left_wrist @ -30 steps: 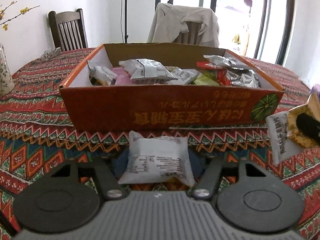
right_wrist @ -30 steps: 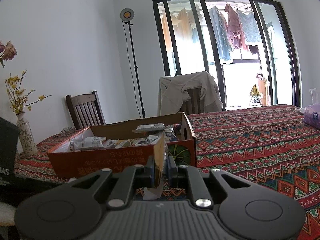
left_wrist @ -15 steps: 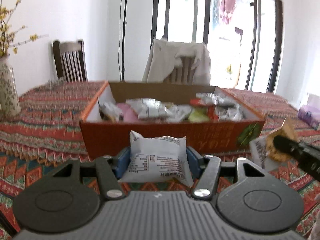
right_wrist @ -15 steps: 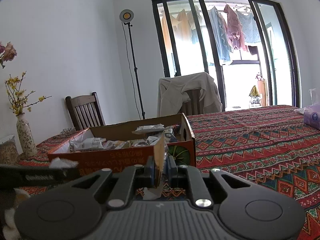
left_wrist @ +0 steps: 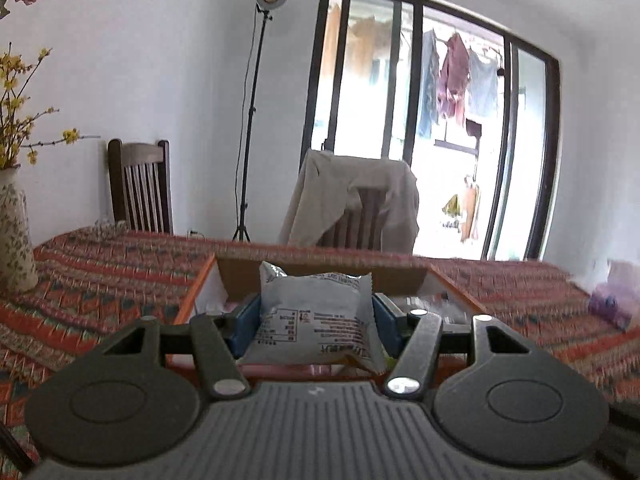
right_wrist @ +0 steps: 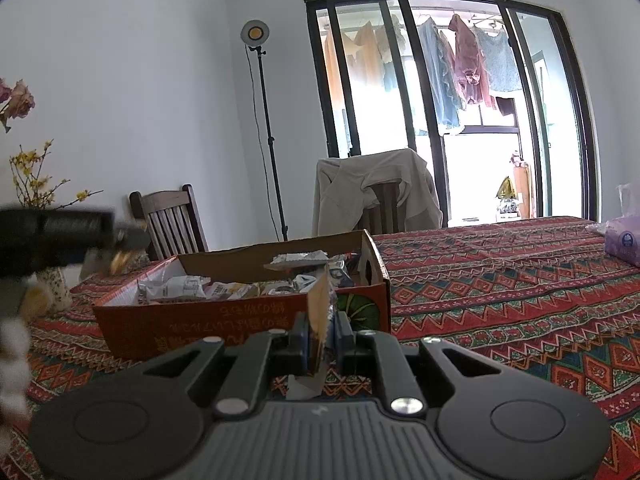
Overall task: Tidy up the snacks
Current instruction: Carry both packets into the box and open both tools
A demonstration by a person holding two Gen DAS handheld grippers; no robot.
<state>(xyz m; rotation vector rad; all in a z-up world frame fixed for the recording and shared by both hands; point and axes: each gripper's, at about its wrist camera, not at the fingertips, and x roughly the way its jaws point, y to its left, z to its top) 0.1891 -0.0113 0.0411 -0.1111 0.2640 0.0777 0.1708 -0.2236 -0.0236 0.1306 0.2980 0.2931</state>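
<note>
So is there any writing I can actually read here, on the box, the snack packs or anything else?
Nothing can be read for certain.
orange cardboard box: a line of yellow characters, upside down and blurred, unreadable.
white snack packet in the left gripper: small black print, upside down, too small to read.
brown snack packet in the right gripper: edge-on, no print visible.
purple pack: round blue logo, too blurred.

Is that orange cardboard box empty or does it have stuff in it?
Partly filled: the box holds several snack packets, its top open.

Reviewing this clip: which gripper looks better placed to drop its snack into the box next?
Probably left: the left gripper holds the white packet above the box; the right gripper sits short of it.
</note>
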